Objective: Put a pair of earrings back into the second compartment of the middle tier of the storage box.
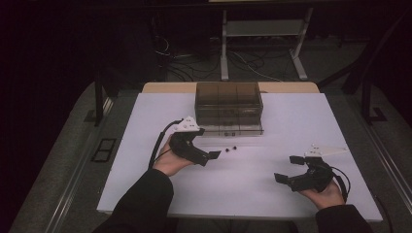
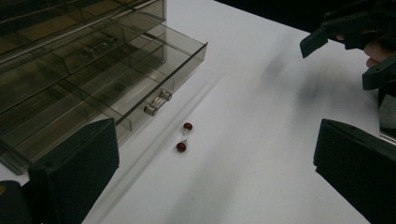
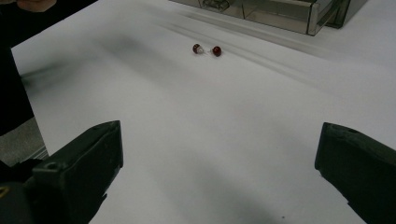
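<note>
Both grippers empty right now. My left gripper (image 1: 210, 143) sits jaws wide apart, low over the counter (image 1: 272, 194), just left of the two red beads (image 2: 184, 136). From the left gripper view the beads lie between my jaws but farther out, so I'm lined up on them, not on them yet. They look like a pair of small dark-red balls with a pale bit between, maybe ear studs; too small to be sure.

Beads are on bare white counter, just in front of the smoke-tinted drawer organizer (image 1: 228, 108). Its lower drawer (image 2: 154, 70) is pulled out toward me, handle (image 2: 157, 102) facing the beads, nothing visible inside. My read: drawer was left open so the beads can go straight in with a short carry.

My right gripper (image 1: 286, 169) is also spread open, parked well to the right, tilted toward the beads. From the right gripper view they're far ahead, near the organizer's front edge. I'd guess it's holding back to stay out of the left's path.

Risk as I see it: beads are round and tiny, hard surface, so a sloppy close could flick them away. Want to come down square with both jaws straddling one bead, close slowly.
</note>
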The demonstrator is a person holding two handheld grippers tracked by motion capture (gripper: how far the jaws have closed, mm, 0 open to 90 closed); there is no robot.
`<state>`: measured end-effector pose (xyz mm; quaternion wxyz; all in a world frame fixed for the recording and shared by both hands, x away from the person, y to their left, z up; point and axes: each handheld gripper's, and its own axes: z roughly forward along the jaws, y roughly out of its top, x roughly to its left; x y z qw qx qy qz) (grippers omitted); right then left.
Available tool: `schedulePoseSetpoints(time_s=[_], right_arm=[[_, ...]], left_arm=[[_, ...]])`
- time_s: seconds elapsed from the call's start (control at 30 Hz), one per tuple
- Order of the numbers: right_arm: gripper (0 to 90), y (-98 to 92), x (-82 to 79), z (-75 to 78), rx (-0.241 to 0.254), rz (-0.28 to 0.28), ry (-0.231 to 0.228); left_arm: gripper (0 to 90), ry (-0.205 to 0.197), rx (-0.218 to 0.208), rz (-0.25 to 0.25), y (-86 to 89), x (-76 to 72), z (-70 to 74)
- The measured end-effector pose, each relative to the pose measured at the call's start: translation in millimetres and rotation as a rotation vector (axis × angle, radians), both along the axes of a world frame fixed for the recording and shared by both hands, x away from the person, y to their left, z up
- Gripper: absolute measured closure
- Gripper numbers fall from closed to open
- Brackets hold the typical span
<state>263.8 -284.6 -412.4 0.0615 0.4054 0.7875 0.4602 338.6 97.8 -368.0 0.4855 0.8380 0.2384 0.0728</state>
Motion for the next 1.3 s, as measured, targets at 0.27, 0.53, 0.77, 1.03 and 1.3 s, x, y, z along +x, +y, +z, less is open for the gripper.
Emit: schedulePoseSetpoints(time_s=[0.27, 0.53, 0.77, 1.03, 1.3], right_arm=[[0.6, -0.2, -0.4, 0.1, 0.000, -0.004, 0.002], [0.5, -0.1, -0.2, -0.8, -0.009, -0.003, -0.002], [0.5, -1.3, -0.2, -1.3, -0.011, -0.005, -0.002], [0.5, -0.7, -0.2, -1.5, -0.011, 0.001, 0.003], [0.5, -0.8, 0.5, -2.0, -0.015, 0.004, 0.004]], left_arm=[[0.0, 0.008, 0.008, -0.023, -10.6, 6.8, -9.6], [0.0, 0.019, 0.024, -0.040, -18.3, 13.1, -18.4], [0.3, 0.027, 0.042, -0.058, -26.1, 17.5, -24.4], [5.8, 0.041, 0.060, -0.083, -35.8, 20.5, -33.3], [17.7, 0.051, 0.095, -0.073, -41.6, 26.2, -44.9]])
